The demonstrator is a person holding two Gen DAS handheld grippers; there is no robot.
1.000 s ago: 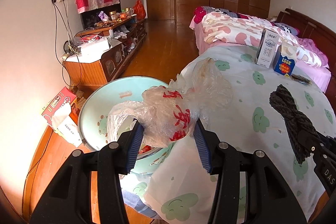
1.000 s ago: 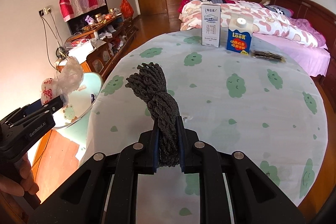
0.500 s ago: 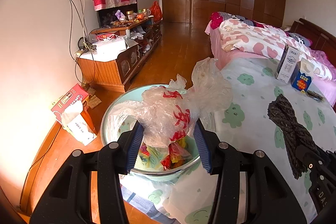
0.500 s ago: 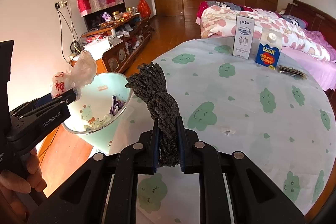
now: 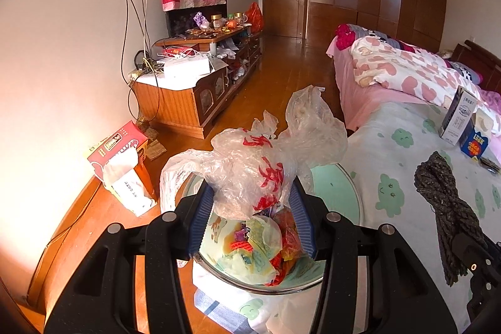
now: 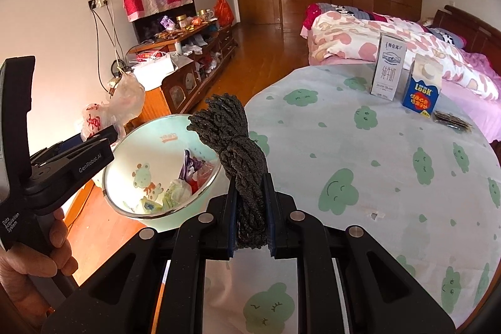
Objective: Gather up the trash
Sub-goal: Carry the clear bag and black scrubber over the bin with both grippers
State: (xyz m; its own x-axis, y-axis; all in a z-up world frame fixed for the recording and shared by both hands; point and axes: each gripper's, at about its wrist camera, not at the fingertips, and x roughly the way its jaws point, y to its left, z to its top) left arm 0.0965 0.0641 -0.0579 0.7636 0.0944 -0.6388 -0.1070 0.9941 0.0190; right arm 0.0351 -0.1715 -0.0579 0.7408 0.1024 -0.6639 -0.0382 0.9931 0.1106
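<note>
A: Where's the trash rn?

B: Two bits, both in hand. L gripper (image 5: 250, 218) is clamped on a crumpled plastic bag (image 5: 253, 165), pads pressing its sides. R gripper (image 6: 250, 215) is pinched tight on a dark rope bundle (image 6: 233, 146), long axis running up and fwd out of the jaws.

A: And the basin?

B: Pale green basin (image 6: 125, 177) off the table (image 6: 360, 146) edge, over the floor, already got wrappers etc in it. In the L view the bag hangs right above the basin's inside, so L is basically there. In the R view the basin sits just left of and below the rope, so rope tip is about over the near rim, not clearly over the middle.

A: So which goes first?

B: I'd guess L, it only needs to let go. R prob needs a bit more leftward travel so the bundle doesn't catch the rim and flop onto the cloth.

A: Anything left on the table?

B: Two cartons (image 6: 404, 77) + a small dark packet (image 6: 452, 121) at the far side, well apart from both hands
</note>
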